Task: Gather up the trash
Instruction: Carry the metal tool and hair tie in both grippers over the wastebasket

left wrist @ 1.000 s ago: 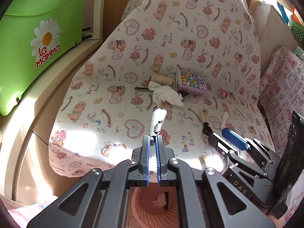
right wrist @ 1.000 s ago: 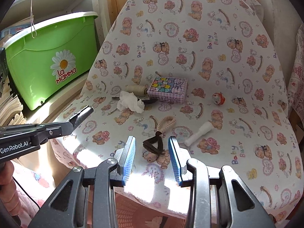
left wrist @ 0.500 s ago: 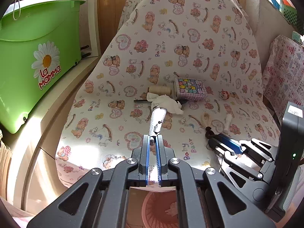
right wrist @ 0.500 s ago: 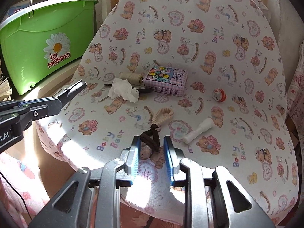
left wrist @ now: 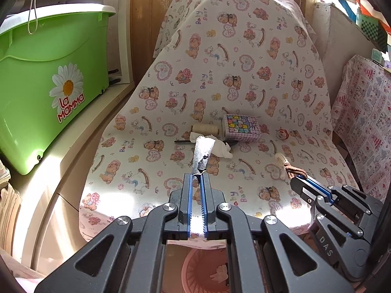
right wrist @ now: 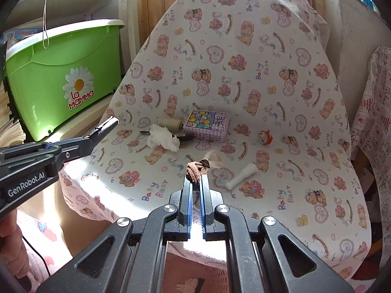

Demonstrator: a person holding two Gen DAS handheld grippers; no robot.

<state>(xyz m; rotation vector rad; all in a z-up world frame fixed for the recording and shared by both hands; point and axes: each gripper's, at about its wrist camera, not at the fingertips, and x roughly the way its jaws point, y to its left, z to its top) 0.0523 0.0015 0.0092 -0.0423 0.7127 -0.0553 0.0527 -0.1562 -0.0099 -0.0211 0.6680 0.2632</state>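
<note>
My left gripper point(left wrist: 197, 179) is shut on a silver foil wrapper point(left wrist: 201, 150) that sticks up and forward from its tips, above the bear-print sheet point(left wrist: 244, 73). My right gripper point(right wrist: 195, 182) has its jaws closing tight on a brown hair tie point(right wrist: 195, 169), held just above the sheet; in the left wrist view the right gripper point(left wrist: 299, 180) shows the brown hair tie point(left wrist: 293, 169) at its tip. A crumpled white tissue point(right wrist: 163, 139) lies on the sheet. A pink basket point(left wrist: 195, 266) with a tissue scrap inside stands below the sheet's front edge.
On the sheet lie a cream thread spool point(right wrist: 169, 123), a patterned tin point(right wrist: 207, 125), a small orange toy point(right wrist: 264, 136), a white cylinder point(right wrist: 242, 174) and a cream braided loop point(right wrist: 216, 157). A green bin point(left wrist: 48, 85) stands on the shelf at left.
The right gripper's jaws have closed on the brown hair tie and lifted it off the sheet. The left gripper keeps its hold on the foil wrapper and has tilted a little.
</note>
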